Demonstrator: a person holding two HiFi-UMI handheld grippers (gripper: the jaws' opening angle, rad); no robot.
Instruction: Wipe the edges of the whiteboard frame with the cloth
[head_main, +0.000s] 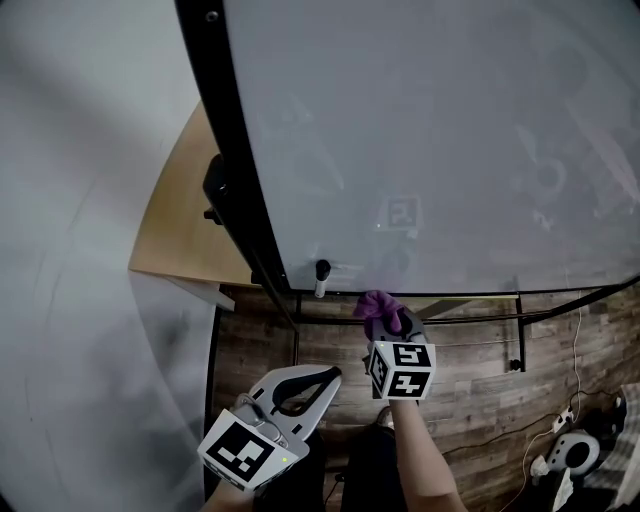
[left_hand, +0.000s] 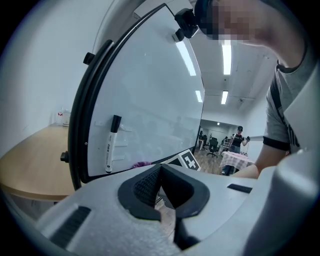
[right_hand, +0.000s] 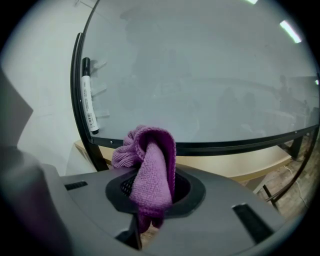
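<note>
While the head view puts the right gripper (head_main: 388, 325) just below the whiteboard's black frame (head_main: 450, 293), whose bottom edge runs sideways, the left gripper view shows the left gripper (left_hand: 160, 174) closed on nothing, farther back. The right gripper view shows its jaws clamping a bunched purple cloth (right_hand: 152, 170).

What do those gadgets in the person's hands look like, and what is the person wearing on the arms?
The left hand-held gripper and right hand-held gripper are alike: a pale grey plastic body, two jaws lined with black ribbed pads, and a white cube printed with black square markers. No cables show. The person wears a grey short sleeve with a dark hem.
</note>
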